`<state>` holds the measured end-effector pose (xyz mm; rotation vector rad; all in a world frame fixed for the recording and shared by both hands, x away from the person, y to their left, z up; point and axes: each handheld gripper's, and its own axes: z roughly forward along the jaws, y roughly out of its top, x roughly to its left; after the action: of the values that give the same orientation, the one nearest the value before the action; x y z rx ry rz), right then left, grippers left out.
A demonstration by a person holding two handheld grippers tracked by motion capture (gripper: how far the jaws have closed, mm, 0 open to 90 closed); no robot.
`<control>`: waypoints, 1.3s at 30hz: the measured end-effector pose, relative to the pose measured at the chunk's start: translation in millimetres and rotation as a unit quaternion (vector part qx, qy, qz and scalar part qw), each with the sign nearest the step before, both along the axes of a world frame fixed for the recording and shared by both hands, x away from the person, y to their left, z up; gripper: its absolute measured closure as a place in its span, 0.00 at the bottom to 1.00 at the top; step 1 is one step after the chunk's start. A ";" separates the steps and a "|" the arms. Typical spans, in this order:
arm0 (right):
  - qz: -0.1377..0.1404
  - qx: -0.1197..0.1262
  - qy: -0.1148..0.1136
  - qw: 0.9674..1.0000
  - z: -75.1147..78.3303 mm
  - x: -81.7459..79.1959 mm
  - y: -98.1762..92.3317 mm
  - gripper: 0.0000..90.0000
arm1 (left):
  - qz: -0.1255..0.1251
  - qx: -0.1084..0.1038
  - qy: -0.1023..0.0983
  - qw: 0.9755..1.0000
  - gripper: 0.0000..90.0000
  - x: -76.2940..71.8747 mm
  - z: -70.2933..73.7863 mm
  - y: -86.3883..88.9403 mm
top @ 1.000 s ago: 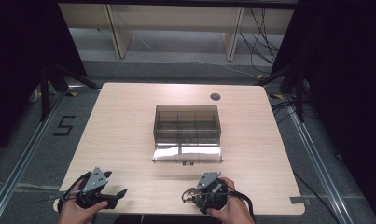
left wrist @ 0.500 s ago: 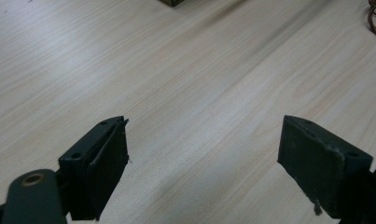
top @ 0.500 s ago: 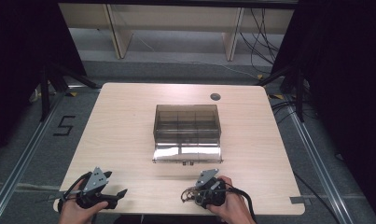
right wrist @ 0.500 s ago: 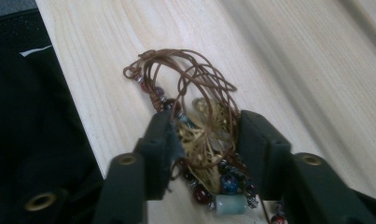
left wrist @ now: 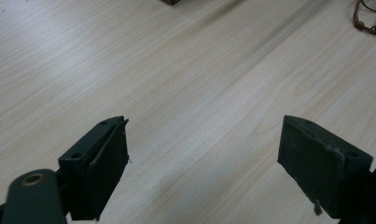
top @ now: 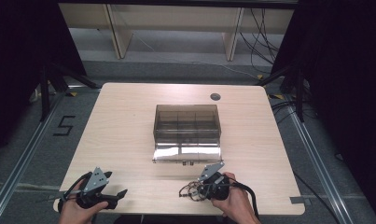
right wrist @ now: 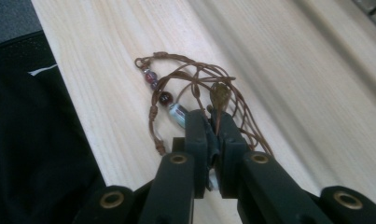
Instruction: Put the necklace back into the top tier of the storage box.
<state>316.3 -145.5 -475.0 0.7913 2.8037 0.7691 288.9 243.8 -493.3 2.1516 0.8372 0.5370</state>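
A brown cord necklace (right wrist: 185, 88) with dark and pale beads and a small metal pendant lies bunched near the table's front edge. My right gripper (right wrist: 212, 119) is shut on its cords; from above, the necklace (top: 189, 190) trails left of that gripper (top: 205, 187). At the front left corner my left gripper (top: 118, 195) stands open over bare wood, its jaws wide apart around nothing (left wrist: 204, 154). A smoky clear compartment box (top: 187, 123) stands at the table's middle, its lid (top: 186, 152) folded open toward me.
The light wooden table (top: 125, 130) has a round cable hole (top: 215, 97) at the back right. The table's front edge runs right beside the necklace. Shelving and cables stand on the floor behind the table.
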 end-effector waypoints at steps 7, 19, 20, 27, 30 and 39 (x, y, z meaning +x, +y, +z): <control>0.020 -0.017 -0.024 0.999 11.2 2.2 -0.8 0.99 | 0.003 -0.004 0.001 1.000 0.17 0.0 -0.6 -0.8; 0.042 -0.023 -0.043 0.998 52.5 1.5 -4.5 0.99 | 0.005 -0.004 -0.004 1.000 0.18 1.5 -0.8 0.8; 0.038 -0.021 -0.049 0.998 57.6 1.0 -3.5 0.99 | 0.003 0.000 -0.006 1.000 0.17 2.3 -0.6 1.4; 0.043 -0.022 -0.053 0.997 83.5 1.9 -0.7 0.99 | -0.003 0.007 0.004 1.000 0.17 2.9 0.2 0.4; 0.050 -0.022 -0.057 0.997 101.0 1.9 -1.3 0.99 | 0.001 0.001 0.009 1.000 0.17 2.2 -0.8 -1.2; 0.069 -0.017 -0.067 0.995 133.6 2.8 1.5 0.99 | 0.000 -0.005 0.006 1.000 0.17 3.4 -1.8 -3.6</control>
<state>319.1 -143.9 -341.4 0.5235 2.7640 0.7633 292.2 240.3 -495.1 2.1484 0.8457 0.5198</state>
